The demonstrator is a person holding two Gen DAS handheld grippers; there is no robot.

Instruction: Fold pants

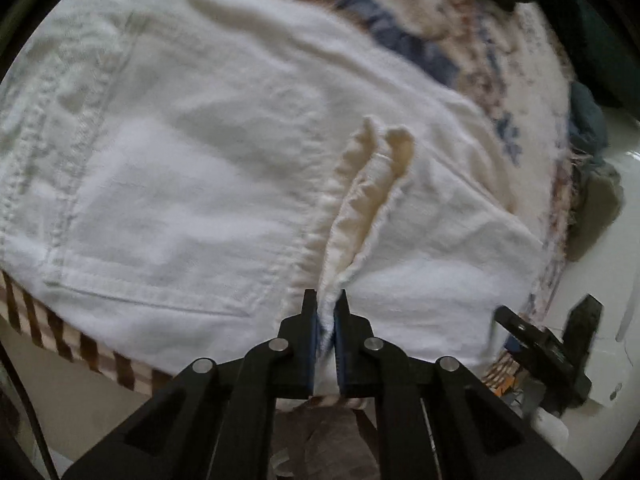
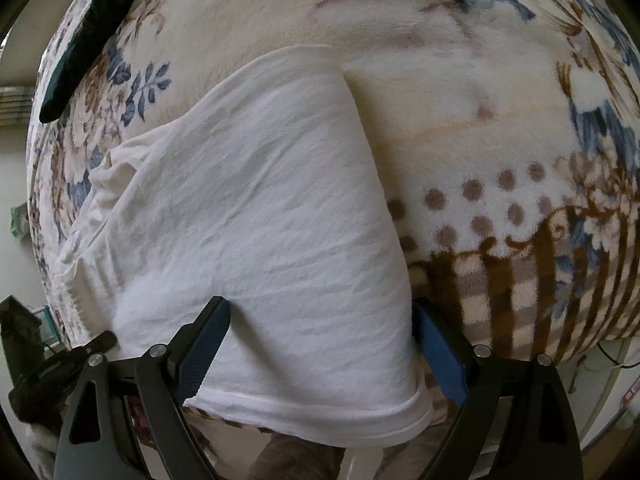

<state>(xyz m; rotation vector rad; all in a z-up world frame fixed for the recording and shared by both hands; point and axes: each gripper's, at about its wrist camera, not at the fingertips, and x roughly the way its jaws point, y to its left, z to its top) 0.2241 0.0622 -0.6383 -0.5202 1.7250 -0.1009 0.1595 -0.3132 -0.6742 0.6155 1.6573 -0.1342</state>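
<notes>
White pants point(image 1: 180, 160) lie spread on a floral blanket point(image 1: 400, 20), with a back pocket seam at the left and a ruffled waistband fold running toward me. My left gripper point(image 1: 325, 300) is shut on that white fold near the bed's front edge. In the right wrist view, one pant leg point(image 2: 260, 220) stretches away, its hem toward me. My right gripper point(image 2: 320, 320) stands open, one blue-padded finger point(image 2: 208, 340) on each side of the leg near the hem. The right gripper point(image 1: 548, 344) also shows at the lower right of the left wrist view.
A dark green garment point(image 2: 100, 20) lies at the far edge of the blanket point(image 2: 480, 100). The blanket's brown striped border point(image 2: 520, 288) hangs over the bed's front edge. Pale floor point(image 1: 600, 280) shows beyond the bed's side, beside a heap of dark cloth point(image 1: 592, 200).
</notes>
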